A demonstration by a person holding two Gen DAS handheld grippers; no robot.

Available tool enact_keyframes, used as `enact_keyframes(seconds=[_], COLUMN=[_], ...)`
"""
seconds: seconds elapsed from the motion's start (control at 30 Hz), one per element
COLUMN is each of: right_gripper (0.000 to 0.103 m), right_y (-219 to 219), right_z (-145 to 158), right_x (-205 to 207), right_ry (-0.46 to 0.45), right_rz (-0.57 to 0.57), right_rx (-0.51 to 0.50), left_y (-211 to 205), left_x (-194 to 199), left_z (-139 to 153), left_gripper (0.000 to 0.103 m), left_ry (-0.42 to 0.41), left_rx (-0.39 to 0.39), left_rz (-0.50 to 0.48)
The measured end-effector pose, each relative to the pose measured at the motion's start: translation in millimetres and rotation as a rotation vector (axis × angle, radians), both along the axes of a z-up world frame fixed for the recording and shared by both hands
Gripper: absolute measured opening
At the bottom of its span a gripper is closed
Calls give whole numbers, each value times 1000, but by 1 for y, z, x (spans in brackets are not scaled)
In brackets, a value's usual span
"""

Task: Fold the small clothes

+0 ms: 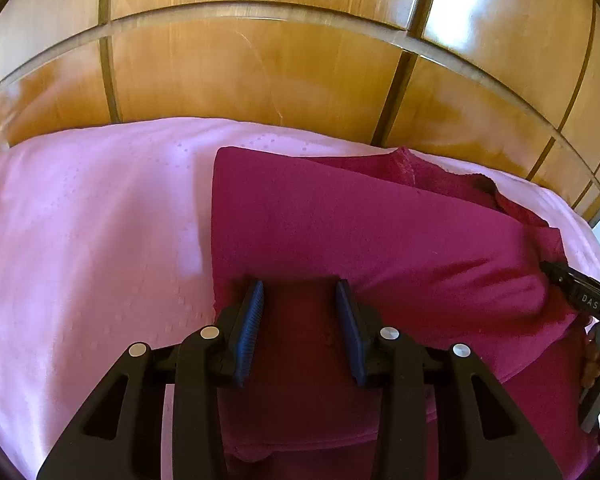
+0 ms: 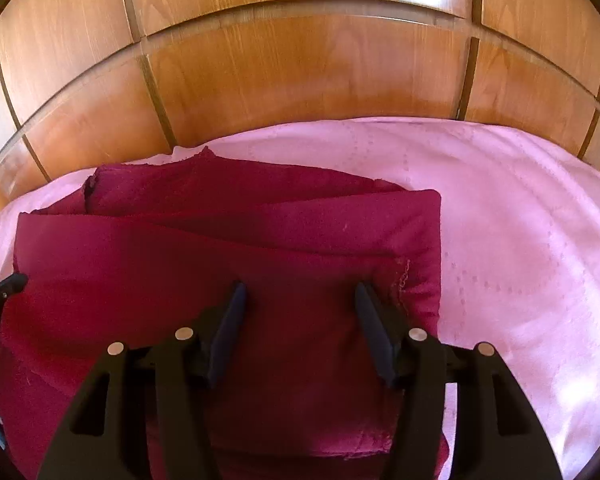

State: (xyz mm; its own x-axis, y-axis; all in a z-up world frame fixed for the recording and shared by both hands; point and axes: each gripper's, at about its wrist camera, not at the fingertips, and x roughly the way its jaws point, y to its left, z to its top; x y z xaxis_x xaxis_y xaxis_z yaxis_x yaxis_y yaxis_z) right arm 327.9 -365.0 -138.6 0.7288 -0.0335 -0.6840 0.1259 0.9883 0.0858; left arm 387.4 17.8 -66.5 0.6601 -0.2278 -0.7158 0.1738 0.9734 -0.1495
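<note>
A magenta garment [image 1: 380, 232] lies folded in layers on a pink bedsheet [image 1: 92, 220]. My left gripper [image 1: 300, 286] is open, its blue pads just above the garment's near left part, holding nothing. The right gripper's black finger [image 1: 580, 296] shows at the garment's right edge. In the right wrist view the same garment [image 2: 220, 248] fills the lower left, with a stitched hem at its right edge. My right gripper [image 2: 300, 288] is open over it and empty. The left gripper's tip [image 2: 4, 288] shows at the garment's left edge.
A glossy wooden panelled headboard [image 1: 260, 64] rises right behind the bed. It also fills the top of the right wrist view [image 2: 300, 72]. Pink sheet [image 2: 520, 240] extends to the right of the garment.
</note>
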Motion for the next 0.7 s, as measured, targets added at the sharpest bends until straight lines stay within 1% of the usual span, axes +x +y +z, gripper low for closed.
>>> enact_keyframes(seconds=[0.03, 0.07, 0.1, 0.13, 0.2, 0.27, 0.3, 0.33, 0.37, 0.4, 0.43, 0.53, 0.6, 0.7], right_gripper=[59, 64, 71, 73, 74, 75, 75, 75, 75, 75, 75, 77, 79, 81], right_y=[3, 5, 7, 9, 15, 25, 29, 34, 38, 41, 40, 35, 35, 36], right_z=[5, 8, 12, 17, 23, 27, 25, 19, 13, 4, -4, -16, -15, -12], right_x=[-4, -6, -11, -16, -29, -47, -54, -61, -65, -66, -69, -72, -72, -72], right_ry=[3, 5, 1, -7, -29, -39, -32, -14, 5, 20, 28, 1, 1, 4], right_rz=[-2, -5, -5, 2, 24, 55, 70, 85, 88, 88, 87, 70, 62, 52], right_rx=[-20, -38, -44, -30, -17, -34, -38, -50, -74, -97, -96, -70, -75, -80], left_y=[-1, -1, 0, 2, 6, 5, 3, 0, -5, -9, -10, -13, -11, -4], left_x=[-2, -6, -11, -20, -35, -53, -59, -63, -66, -64, -62, -63, -64, -72], left_z=[3, 8, 13, 18, 24, 25, 23, 21, 15, 9, 2, -2, -1, 7], left_gripper=[37, 37, 37, 37, 37, 37, 39, 45, 46, 46, 46, 46, 46, 46], left_ry=[1, 1, -4, -10, -19, -28, -28, -28, -27, -14, 6, -8, -3, 13], left_rx=[9, 14, 6, -14, -48, -47, -33, -7, 40, 70, 88, 108, 100, 51], left_rz=[7, 18, 23, 21, 0, -33, -45, -51, -53, -55, -60, -51, -42, -10])
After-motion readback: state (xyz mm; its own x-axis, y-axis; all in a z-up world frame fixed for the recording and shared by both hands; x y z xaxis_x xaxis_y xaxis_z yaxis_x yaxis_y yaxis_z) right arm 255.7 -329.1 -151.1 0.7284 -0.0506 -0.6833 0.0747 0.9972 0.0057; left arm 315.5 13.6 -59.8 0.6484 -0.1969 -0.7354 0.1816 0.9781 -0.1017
